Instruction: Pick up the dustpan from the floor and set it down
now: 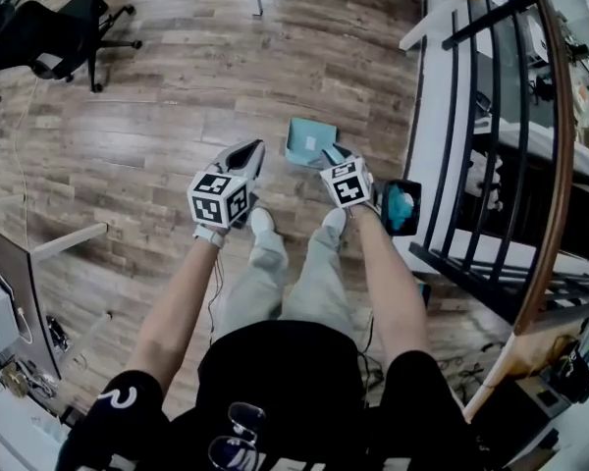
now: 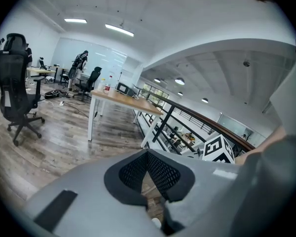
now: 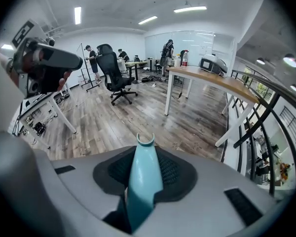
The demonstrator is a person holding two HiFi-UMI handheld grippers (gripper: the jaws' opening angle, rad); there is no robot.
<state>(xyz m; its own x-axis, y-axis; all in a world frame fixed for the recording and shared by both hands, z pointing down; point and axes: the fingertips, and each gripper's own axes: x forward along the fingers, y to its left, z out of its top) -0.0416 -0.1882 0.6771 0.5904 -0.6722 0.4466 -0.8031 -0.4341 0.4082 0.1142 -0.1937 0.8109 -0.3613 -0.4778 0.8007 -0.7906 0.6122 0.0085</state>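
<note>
Teal plastic marks out the dustpan (image 1: 307, 141), which we see from above just ahead of our shoes (image 1: 263, 226), over the wooden floor (image 1: 177, 106) and near the dark railing (image 1: 466, 155), its hollow facing up. From that height we cannot tell whether the pan rests on the boards or hangs clear of them.

Its handle (image 3: 143, 181) stands between the jaws of the right tongs (image 3: 145, 157). The dark ribbed pads (image 3: 175, 174) press on it from both sides, so the jaws are only as far apart as the handle is wide. The notched end of the handle sticks out past the tips.

Our left tongs (image 2: 148, 157) hang to the left of the dustpan, near it but not touching it. Their jaws are closed: the pad tips meet, nothing lies between them, and only a sliver of floor shows through the gap behind the tips.

Each pair of tongs carries its cube of black-and-white square markers. Farther out in the room stand a white-legged bench (image 3: 207, 78) with a wooden top and a black office chair (image 3: 113, 70).
</note>
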